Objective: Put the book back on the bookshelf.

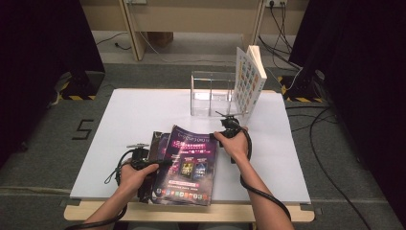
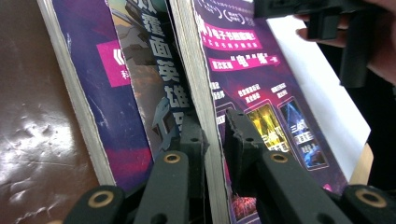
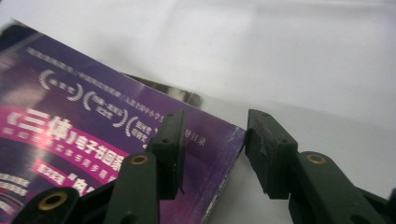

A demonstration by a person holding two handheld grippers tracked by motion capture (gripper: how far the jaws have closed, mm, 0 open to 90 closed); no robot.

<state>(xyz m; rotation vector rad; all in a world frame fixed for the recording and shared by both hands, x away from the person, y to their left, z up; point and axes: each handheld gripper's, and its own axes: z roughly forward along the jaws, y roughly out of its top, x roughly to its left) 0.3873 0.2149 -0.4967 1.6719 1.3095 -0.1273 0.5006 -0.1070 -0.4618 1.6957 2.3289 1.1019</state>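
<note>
The purple magazine lay atop a stack, well short of the clear organizer. The left gripper pinched its spine edge; the right gripper stood open astride the far corner — it needed to close squarely before lifting.

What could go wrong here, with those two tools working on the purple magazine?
The left tool straddles only the top magazine's thin page edge, so it might slip free or crease. The right tool stands open at the far corner, not gripping, so that end could sag. The magazine underneath sits close against it and might be dragged along.
</note>
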